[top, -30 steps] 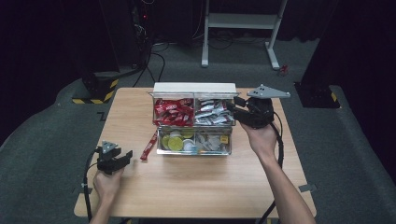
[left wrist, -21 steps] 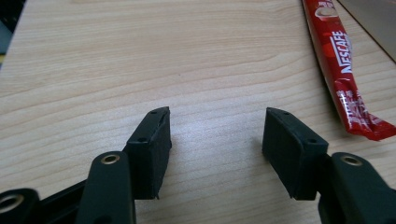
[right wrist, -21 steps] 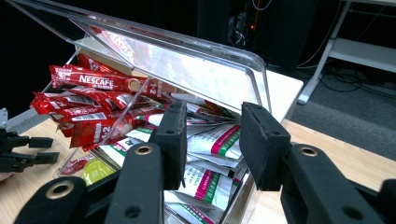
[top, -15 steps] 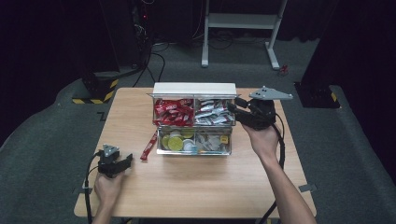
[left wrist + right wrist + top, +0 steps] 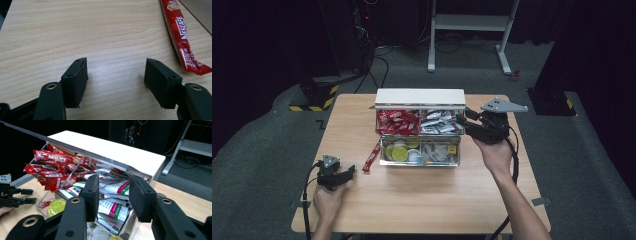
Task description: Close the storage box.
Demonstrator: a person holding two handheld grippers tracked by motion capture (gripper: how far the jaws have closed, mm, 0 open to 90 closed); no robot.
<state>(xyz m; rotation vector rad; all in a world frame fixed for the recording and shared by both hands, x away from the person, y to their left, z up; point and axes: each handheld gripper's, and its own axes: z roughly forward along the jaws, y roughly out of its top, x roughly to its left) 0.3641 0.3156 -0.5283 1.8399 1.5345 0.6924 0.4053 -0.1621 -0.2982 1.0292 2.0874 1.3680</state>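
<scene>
Lying loose on the table [image 5: 422, 195], a red Nescafe stick sachet [image 5: 371, 156] is resting just beside the left wall of the clear organiser box [image 5: 419, 162], outside every compartment. Its long axis is running roughly front to back along that wall, tilted a little. The left gripper [image 5: 343, 175] is sitting low over the wood near the front left, and the sachet is lying ahead of it and to its right; in the left gripper view the sachet [image 5: 183, 37] is passing up the right edge, its near end beyond the right-hand jaw and clear of it. The jaws there are standing wide apart with bare wood between them, gripping nothing.

The right gripper [image 5: 111, 192] is hovering at the right end of the box, pointing at the rear right compartment of white and green sachets [image 5: 112, 205]. Its jaws are parted a moderate way, with nothing between the pads. The red sachets [image 5: 53, 168] are filling the rear left compartment, and the round pods [image 5: 401, 150] are sitting in the front left one.

In judgement, the left gripper is much the nearer to the stray sachet, and would need to shift right and forward, closing across the narrow width of the sachet rather than along its length
</scene>
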